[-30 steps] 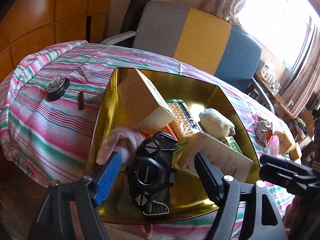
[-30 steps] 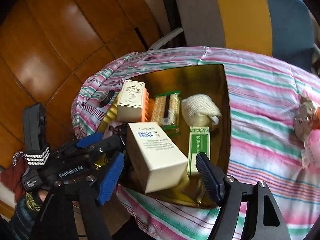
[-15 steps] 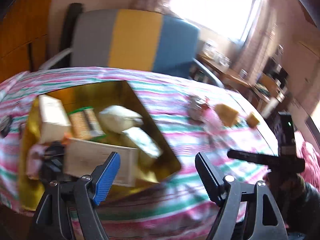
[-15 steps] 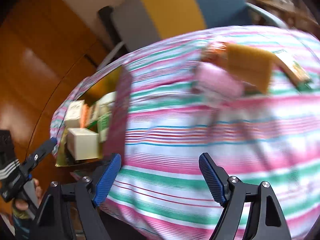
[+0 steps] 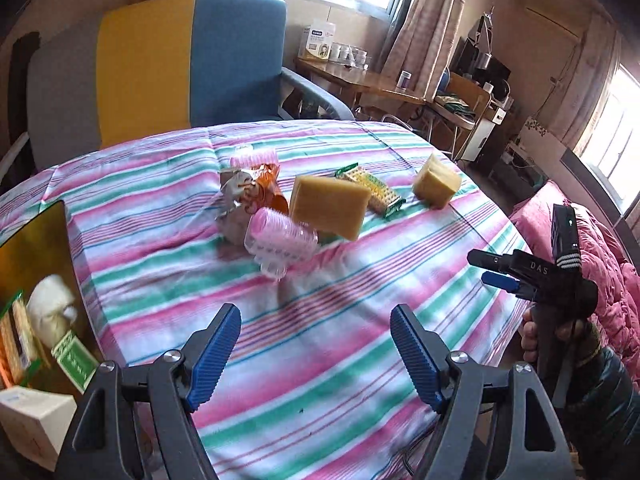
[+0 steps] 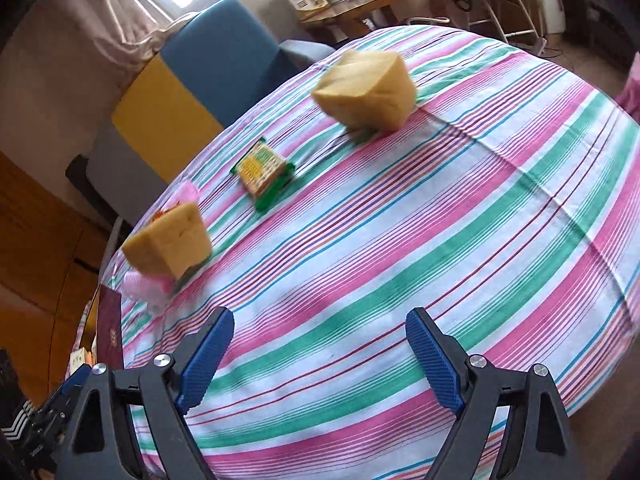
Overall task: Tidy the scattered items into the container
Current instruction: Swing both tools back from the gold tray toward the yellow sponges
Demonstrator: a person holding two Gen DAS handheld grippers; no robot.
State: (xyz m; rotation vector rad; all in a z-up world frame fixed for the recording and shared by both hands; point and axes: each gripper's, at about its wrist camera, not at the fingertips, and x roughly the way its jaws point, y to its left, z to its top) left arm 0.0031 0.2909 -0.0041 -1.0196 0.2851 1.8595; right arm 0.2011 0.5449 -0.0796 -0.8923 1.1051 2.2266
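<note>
The left hand-held gripper (image 5: 316,354) is hanging over the striped cloth (image 5: 360,320) on the desk with its blue pads spread wide and nothing between them. The right hand-held gripper (image 6: 320,360) is also empty, and its jaws are opening wider, maybe to get ready for a fat thing. Both are pointing down at the loose things, so it looks like the person is going for the next one to tidy. The gold container (image 5: 36,248) is sitting at the left edge of the left view, well apart from the pile. Inside it a white rolled cloth (image 5: 50,312), a green little box (image 5: 74,360) and a pack of crackers (image 5: 18,340) are lying close together, and a white box (image 5: 32,420) is showing at the near corner. Some room is left in it. Still out on the cloth, a pink hair roller (image 5: 280,240) is lying nearest the left hand-held gripper, touching a crinkly snack bag (image 5: 248,192). A yellow sponge (image 5: 328,206) is leaning just beside them, with another cracker pack (image 5: 372,192) behind it. A second yellow sponge (image 6: 364,88) is sitting farther off, nearer the right hand-held gripper. Sponges are soft, so they should squash a bit when pinched. The roller is round and could roll away.
</note>
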